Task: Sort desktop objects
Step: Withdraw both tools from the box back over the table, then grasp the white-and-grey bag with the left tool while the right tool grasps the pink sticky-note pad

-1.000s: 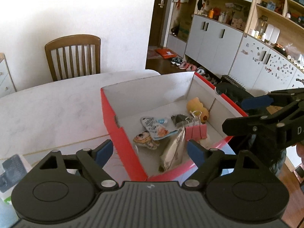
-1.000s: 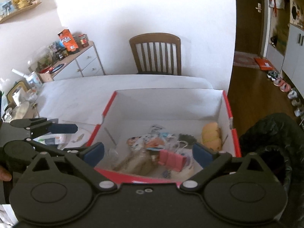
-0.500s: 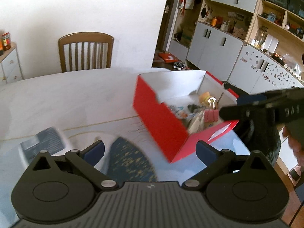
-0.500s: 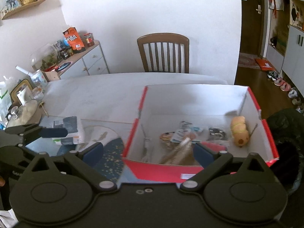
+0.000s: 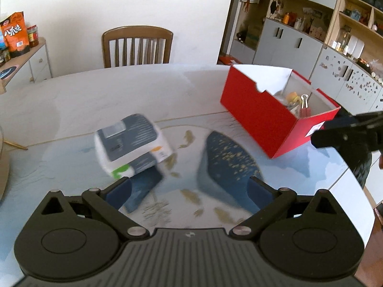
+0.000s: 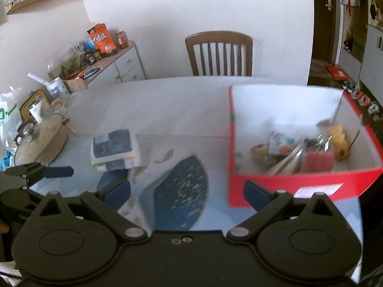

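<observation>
Ahead of my left gripper (image 5: pixel 188 189), a little to its left, a white and dark grey rectangular packet (image 5: pixel 131 143) lies on the blue fish-patterned table mat (image 5: pixel 229 162). Its jaws have just been opening and now stand wide, with nothing between them. My right gripper (image 6: pixel 186 191) is also spread wide and empty. Just ahead of it to the right sits the red cardboard box with white inside (image 6: pixel 282 181), holding a pink binder clip (image 6: pixel 318 160), a yellow toy (image 6: pixel 338 138) and what look like blurred small packets.
</observation>
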`<state>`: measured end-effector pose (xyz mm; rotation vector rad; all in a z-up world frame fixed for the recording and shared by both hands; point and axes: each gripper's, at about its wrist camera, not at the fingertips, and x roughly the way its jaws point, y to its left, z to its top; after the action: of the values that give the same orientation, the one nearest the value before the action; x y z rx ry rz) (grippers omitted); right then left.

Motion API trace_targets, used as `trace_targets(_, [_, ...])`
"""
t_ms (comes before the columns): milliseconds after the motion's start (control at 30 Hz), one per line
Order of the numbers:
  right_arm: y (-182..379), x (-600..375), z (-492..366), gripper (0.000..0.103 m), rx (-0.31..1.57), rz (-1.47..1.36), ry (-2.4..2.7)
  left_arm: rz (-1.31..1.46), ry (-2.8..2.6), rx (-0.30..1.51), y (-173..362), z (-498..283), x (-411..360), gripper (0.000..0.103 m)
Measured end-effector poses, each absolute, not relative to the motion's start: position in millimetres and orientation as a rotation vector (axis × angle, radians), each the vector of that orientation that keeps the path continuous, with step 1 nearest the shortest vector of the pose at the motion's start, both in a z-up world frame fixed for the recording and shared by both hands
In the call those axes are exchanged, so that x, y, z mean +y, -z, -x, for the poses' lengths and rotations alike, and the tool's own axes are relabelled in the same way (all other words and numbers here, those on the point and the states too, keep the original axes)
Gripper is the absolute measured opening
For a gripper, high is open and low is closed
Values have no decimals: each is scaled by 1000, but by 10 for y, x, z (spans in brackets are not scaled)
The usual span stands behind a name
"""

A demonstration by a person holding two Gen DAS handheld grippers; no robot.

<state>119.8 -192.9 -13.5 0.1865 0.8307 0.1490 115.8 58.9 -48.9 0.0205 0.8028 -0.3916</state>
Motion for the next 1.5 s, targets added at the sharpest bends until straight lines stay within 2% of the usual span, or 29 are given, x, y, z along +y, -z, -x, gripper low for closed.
trace_targets(500, [505,-1300,-1114,101,921,-181,-116,-79,415,827,774,-1196,1002,103])
trace_targets(1067, [806,-343,-1277,100,1019,-81,-267,-87,301,778,873,-2054,1183,103])
trace_targets(1367, [1050,0,-1448,92,1079,-16,-296,-74,307,788,992,-2263,1166,103])
trace_targets(1500, [1100,46,-1497,83,1099,2,-290,-57,310,795,1023,-2321,1162,103])
